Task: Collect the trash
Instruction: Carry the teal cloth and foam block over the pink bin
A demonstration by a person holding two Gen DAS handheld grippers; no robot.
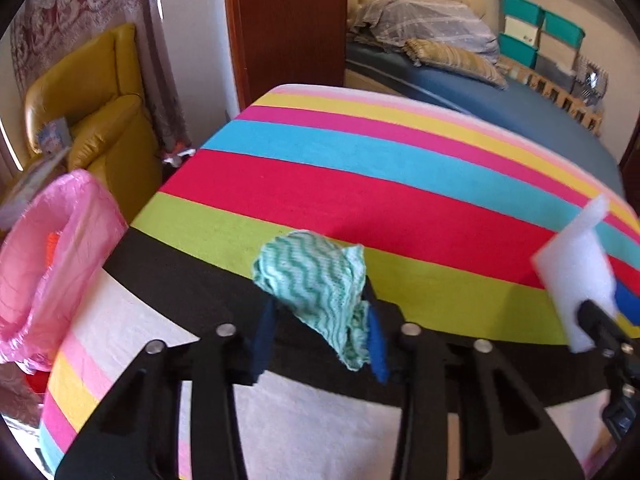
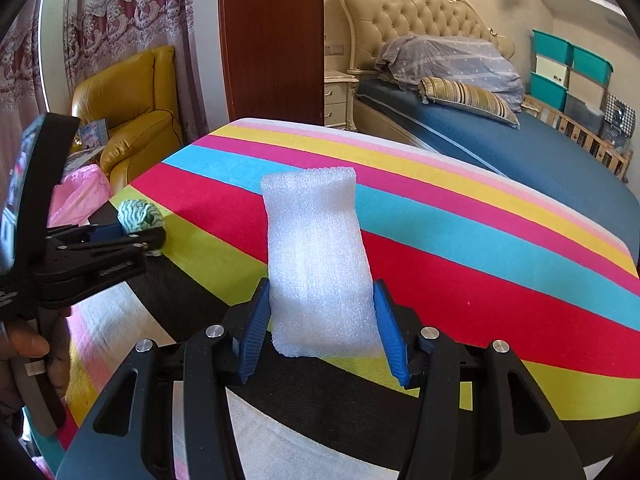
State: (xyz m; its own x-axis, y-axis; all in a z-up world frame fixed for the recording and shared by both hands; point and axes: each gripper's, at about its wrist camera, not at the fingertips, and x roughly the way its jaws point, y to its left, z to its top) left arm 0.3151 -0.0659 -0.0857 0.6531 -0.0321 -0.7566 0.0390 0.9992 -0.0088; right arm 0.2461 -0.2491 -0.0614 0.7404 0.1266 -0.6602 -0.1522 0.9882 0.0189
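Holding two pieces of trash above the striped tabletop [image 1: 360, 184], we see each gripper pinching its own item. Our left gripper [image 1: 320, 332] has its blue pads [image 1: 378, 344] pressed onto a crumpled green-and-white cloth [image 1: 316, 280], which bunches up between the fingers and hangs a little below them; from the right wrist view the same cloth [image 2: 140, 210] shows as a small ball at the tip of the left gripper [image 2: 132, 232], over the lime-green stripe at the tabletop's left edge. Our right gripper [image 2: 320, 328] clamps the lower end of a white foam sheet [image 2: 316, 256], which stands upright between the blue pads [image 2: 256, 328] and leans slightly back; in the left wrist view the foam sheet [image 1: 576, 264] appears at the far right, tilted, with the right gripper [image 1: 596, 320] below it. A pink trash bag [image 1: 52, 256] sits open just beside the tabletop's left edge, near the cloth, with something orange inside that we cannot make out clearly through the blur. Behind it stands a yellow armchair [image 1: 104, 108], and a bed [image 2: 540, 152] with a tufted headboard lies beyond the tabletop. A hand [image 2: 24, 344] grips the left gripper's handle at the frame's left edge.
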